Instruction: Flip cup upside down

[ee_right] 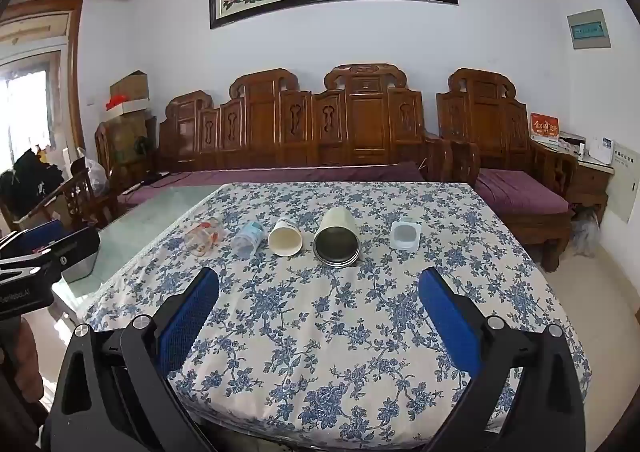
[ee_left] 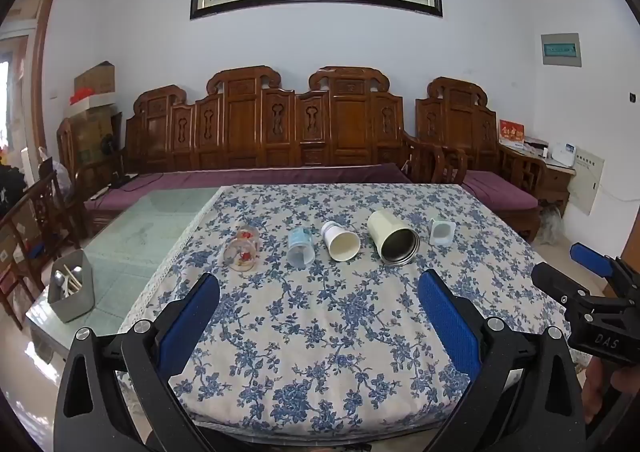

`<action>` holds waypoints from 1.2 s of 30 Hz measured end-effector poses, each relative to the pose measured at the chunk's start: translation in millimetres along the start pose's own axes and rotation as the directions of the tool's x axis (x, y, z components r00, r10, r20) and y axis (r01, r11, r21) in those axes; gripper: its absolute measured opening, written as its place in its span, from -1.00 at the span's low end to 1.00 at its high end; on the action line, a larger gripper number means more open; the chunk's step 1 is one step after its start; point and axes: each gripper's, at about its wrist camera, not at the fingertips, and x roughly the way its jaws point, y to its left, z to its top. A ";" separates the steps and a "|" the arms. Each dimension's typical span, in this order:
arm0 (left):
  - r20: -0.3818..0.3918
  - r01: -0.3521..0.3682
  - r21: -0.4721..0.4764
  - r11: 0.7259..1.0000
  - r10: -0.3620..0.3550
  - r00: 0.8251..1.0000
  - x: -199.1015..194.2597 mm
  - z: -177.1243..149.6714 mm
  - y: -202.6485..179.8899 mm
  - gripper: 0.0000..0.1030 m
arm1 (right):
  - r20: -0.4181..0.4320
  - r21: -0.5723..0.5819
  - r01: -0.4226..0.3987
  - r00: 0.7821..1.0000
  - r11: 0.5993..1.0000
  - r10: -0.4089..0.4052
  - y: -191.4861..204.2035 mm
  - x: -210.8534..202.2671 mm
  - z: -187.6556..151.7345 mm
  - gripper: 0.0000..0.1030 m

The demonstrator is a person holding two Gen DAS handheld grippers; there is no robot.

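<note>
Both grippers (ee_left: 319, 308) (ee_right: 319, 306) gape (empty); we approach a far cup (ee_left: 341, 241) squarely, gripping its wall.

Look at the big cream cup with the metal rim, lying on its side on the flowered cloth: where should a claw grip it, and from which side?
Grip the cream cup across its round wall at mid-length, coming down from above with the right claw, probably. It lies on its side, mouth towards the cameras, between the white paper cup and the small square cup, with gaps for the fingers.
</note>
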 end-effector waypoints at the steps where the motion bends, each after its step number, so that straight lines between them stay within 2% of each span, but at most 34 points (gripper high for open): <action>1: -0.001 0.000 0.001 1.000 0.000 1.000 0.1 0.0 0.0 0.85 | -0.005 0.005 -0.002 1.000 1.000 0.002 -0.6 0.5 0.3 0.95; 36: 0.002 0.002 0.000 1.000 -0.002 1.000 0.1 0.1 -0.3 0.85 | -0.004 0.008 -0.002 1.000 1.000 0.002 -1.8 -0.7 0.7 0.95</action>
